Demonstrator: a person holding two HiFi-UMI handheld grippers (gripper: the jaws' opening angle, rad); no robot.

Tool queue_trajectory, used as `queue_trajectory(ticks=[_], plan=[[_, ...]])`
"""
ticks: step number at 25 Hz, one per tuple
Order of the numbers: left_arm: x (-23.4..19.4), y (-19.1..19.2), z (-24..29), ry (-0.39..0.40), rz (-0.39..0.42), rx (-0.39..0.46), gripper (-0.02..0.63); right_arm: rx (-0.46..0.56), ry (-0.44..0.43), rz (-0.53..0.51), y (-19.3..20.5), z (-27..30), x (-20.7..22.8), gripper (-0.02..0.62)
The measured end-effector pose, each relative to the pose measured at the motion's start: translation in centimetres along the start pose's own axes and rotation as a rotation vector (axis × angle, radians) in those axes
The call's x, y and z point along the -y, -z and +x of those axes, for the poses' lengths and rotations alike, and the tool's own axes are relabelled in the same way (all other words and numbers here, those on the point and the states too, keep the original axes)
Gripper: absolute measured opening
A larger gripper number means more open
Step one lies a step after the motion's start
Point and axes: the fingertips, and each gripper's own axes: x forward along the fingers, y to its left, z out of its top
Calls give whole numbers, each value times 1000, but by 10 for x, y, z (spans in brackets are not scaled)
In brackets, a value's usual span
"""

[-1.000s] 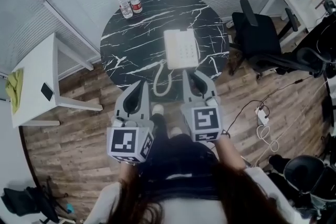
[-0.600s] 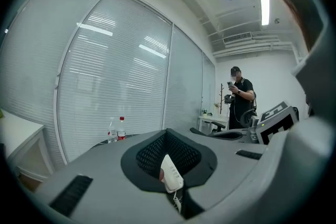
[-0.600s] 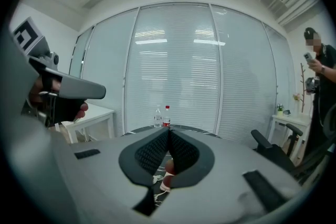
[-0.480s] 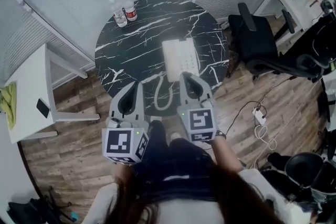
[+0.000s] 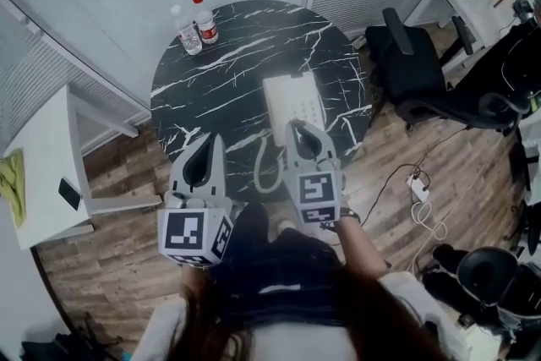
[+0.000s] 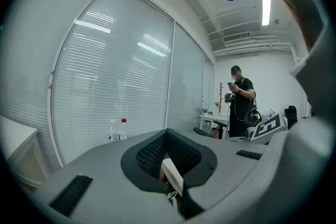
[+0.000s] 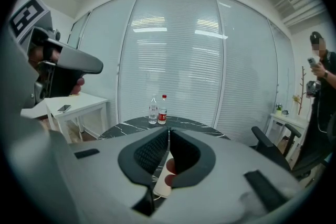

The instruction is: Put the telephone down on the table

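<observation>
— What is different from a moment ago?
— Both claws are reaching farther in over the round black tabletop (image 5: 228, 72) than before.
— Where is the telephone (image 5: 293, 97) lying?
— It is lying flat on the tabletop, on the right side. Its white cord (image 5: 264, 169) is looping toward the near edge.
— What is the right claw (image 5: 294, 124) doing?
— Its jaws are pressing together with nothing between them. Its tip is showing at the telephone's near end.
— And the left claw (image 5: 212, 137)?
— It is closed and empty too, pointing along the left of the cord. Two bottles (image 5: 193, 23) are standing at the far edge.
</observation>
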Motion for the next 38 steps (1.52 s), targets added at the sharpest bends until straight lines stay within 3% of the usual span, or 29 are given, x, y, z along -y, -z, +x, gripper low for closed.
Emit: queue_trajectory(ticks=[4, 22, 38], plan=[[-13, -1, 8, 12, -2, -4, 0, -24, 6, 0, 6, 15, -1, 14], [-60, 5, 41, 44, -15, -45, 0, -154, 4, 27, 42, 76, -5, 154], [-88, 20, 68, 27, -20, -106, 1, -271, 19, 74, 82, 122, 6, 210]])
